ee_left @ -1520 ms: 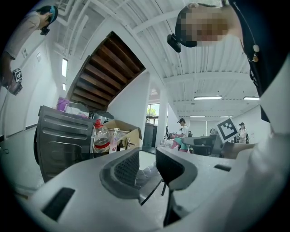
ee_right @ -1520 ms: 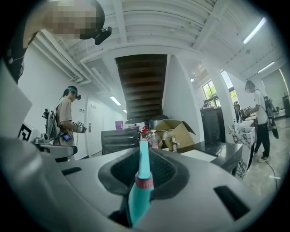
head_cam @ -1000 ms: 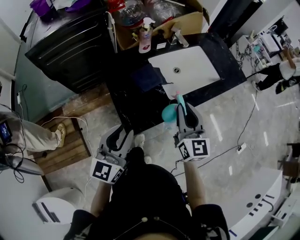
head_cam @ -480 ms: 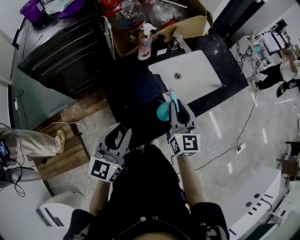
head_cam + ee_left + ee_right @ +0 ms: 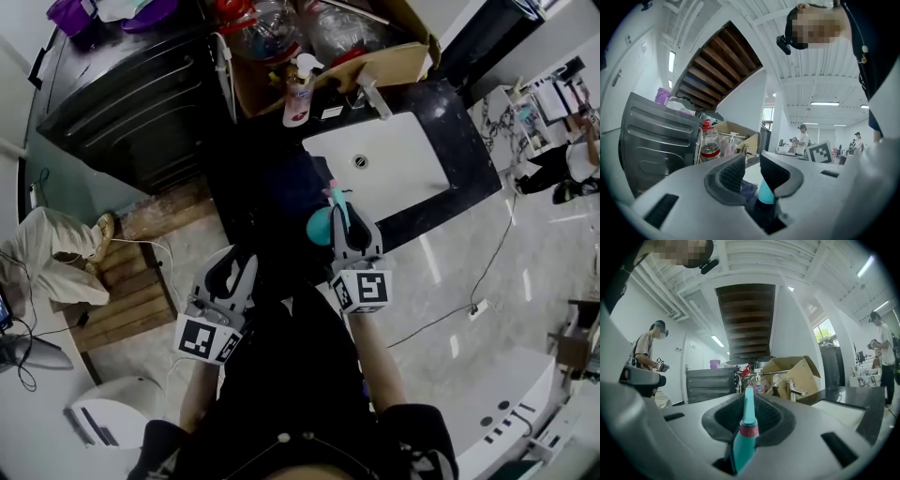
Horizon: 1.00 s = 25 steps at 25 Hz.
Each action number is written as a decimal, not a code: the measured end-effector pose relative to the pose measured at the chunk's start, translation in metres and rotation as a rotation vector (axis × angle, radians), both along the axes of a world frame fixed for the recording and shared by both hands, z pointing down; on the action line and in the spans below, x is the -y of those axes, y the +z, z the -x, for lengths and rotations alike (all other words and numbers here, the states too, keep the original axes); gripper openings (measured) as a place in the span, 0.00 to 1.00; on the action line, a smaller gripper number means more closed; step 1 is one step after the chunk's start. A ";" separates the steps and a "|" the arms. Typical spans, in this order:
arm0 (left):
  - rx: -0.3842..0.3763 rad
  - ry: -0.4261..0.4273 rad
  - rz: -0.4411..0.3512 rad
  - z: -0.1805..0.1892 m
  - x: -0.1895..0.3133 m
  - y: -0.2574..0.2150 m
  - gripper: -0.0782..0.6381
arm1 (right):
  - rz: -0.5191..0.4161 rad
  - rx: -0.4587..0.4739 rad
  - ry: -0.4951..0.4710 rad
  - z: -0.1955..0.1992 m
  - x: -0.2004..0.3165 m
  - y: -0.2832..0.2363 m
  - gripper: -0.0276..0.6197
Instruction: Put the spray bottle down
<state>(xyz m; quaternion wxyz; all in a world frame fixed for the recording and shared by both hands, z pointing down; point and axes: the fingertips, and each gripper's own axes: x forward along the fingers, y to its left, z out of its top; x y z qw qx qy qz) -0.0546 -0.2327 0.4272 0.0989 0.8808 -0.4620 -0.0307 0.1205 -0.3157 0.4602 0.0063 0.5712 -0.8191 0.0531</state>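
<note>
My right gripper [image 5: 343, 228] is shut on a teal spray bottle [image 5: 322, 225] with a pink collar, held level over the front edge of the black counter [image 5: 251, 202]. In the right gripper view the bottle's neck and nozzle [image 5: 745, 427] stand up between the pads, with my right gripper [image 5: 748, 404] closed around them. My left gripper [image 5: 232, 275] hangs lower left of it, in front of the counter. Its pads stand a narrow gap apart in the left gripper view, so my left gripper [image 5: 752, 171] holds nothing. Through that gap the teal bottle [image 5: 765, 193] shows beyond.
A white sink basin [image 5: 403, 178] with a faucet [image 5: 370, 94] is set in the counter. A dark blue cloth [image 5: 295, 176] lies left of the basin. Behind stand a cardboard box [image 5: 398, 61], a pink-and-white spray bottle [image 5: 298, 94] and a black cabinet [image 5: 131, 103].
Both grippers have moved forward toward the counter, the right one carrying the teal bottle up and left in the head view. Neither grip has changed.
</note>
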 end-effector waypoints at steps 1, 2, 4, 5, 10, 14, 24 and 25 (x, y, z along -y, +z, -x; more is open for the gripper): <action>0.000 -0.003 -0.001 0.000 0.002 0.000 0.25 | -0.002 0.000 -0.006 0.001 0.001 0.001 0.14; -0.001 -0.005 -0.001 0.000 0.003 0.001 0.25 | -0.006 -0.002 -0.012 0.003 0.002 0.001 0.14; -0.003 -0.006 -0.001 -0.001 0.006 0.001 0.25 | -0.014 -0.006 -0.022 0.004 0.003 0.002 0.14; -0.004 -0.005 -0.001 -0.002 0.008 0.001 0.25 | -0.016 -0.005 -0.026 0.004 0.004 0.004 0.14; -0.005 0.002 -0.004 -0.004 0.011 0.001 0.25 | -0.009 0.016 -0.037 0.005 0.002 0.010 0.15; -0.008 0.007 -0.004 -0.005 0.013 0.002 0.25 | -0.010 0.003 -0.063 0.008 0.002 0.009 0.15; -0.014 0.022 -0.010 -0.007 0.012 -0.001 0.25 | -0.019 0.047 -0.082 0.010 0.000 -0.003 0.25; -0.014 0.023 -0.011 -0.007 0.012 -0.001 0.25 | -0.024 0.048 -0.082 0.010 -0.001 -0.005 0.26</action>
